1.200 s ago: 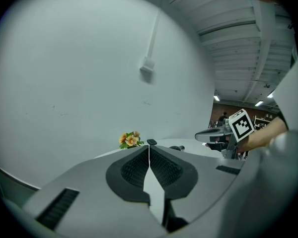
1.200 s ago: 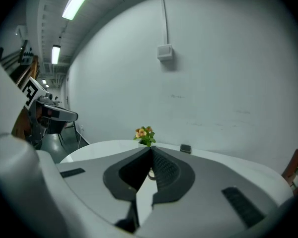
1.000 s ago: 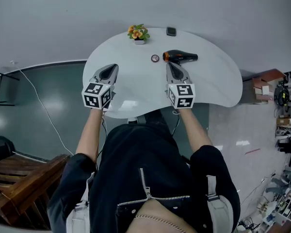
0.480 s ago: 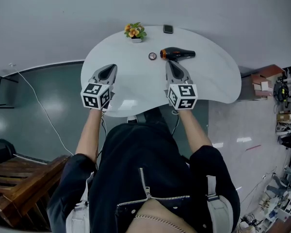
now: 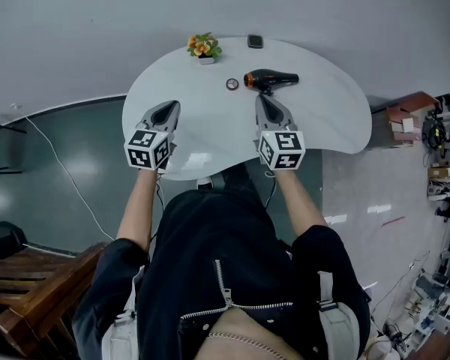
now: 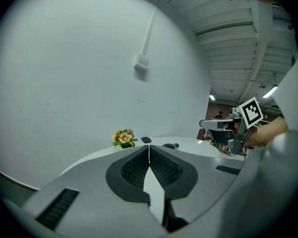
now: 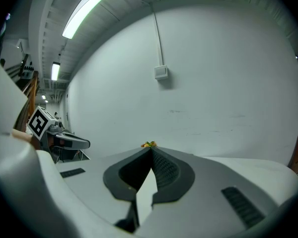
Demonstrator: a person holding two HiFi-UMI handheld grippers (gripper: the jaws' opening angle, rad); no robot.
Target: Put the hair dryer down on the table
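Just ahead of my right claw point(image 5: 264, 100), the hair dryer point(image 5: 274, 79) shines, glossy black plastic, on the smooth, glossy white tabletop point(image 5: 330, 118). Claw shell matt grey plastic; pads point(image 7: 164, 170) dark, ribbed, matt.

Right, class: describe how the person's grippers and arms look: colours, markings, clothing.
The left gripper and right gripper have grey shells with black ribbed pads. Each carries a cube of black-and-white square markers. The person wears black sleeves.
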